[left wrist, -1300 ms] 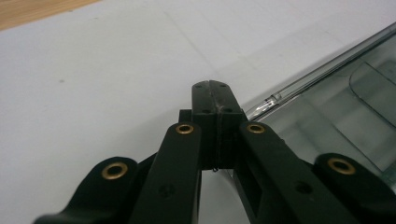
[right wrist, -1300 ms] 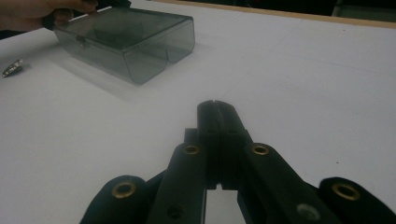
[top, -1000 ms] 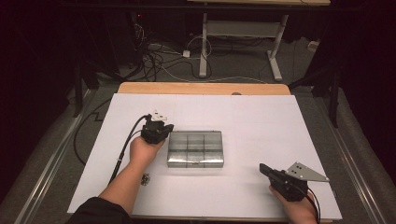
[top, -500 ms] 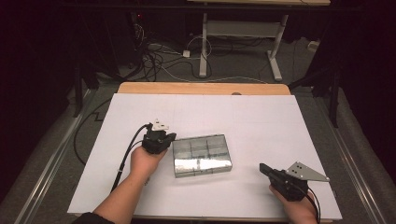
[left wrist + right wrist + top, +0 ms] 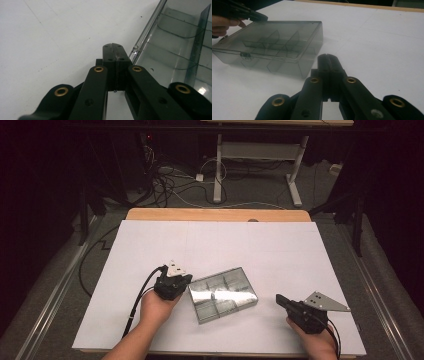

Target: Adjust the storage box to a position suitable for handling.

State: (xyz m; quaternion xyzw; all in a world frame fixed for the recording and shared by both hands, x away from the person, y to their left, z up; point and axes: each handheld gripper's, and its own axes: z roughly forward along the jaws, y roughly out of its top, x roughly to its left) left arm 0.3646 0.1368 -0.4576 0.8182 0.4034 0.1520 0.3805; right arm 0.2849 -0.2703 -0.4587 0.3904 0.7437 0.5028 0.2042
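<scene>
1. A big white table [image 5: 280,245] fills the middle of the high view, with a wooden edge at its far side.
2. A clear plastic box [image 5: 222,294] lies flat on the white top, near the front and a bit left of the middle. It sits crooked, turned at a slant to the table's edges.
3. The box has thin walls inside that split it into small rooms. Its lid is down.
4. From the right gripper view, the box [image 5: 272,46] looks grey and see-through, and a tiny clasp sits on its near long side.
5. The left gripper [image 5: 172,285] is held in the person's left hand [image 5: 156,307], just beside the left end of the box. A black cable runs back from it over the table.
6. In the left gripper view, the two black jaws of the left gripper [image 5: 115,51] are pressed together with nothing between them. Their tip is right at the edge of the box [image 5: 175,50], and I cannot tell if it touches.
7. The right gripper [image 5: 300,312] is near the front right of the table, well apart from the box. It points toward the box.
8. In the right gripper view, the right gripper [image 5: 328,61] has its jaws pressed together too, and they pinch nothing.
</scene>
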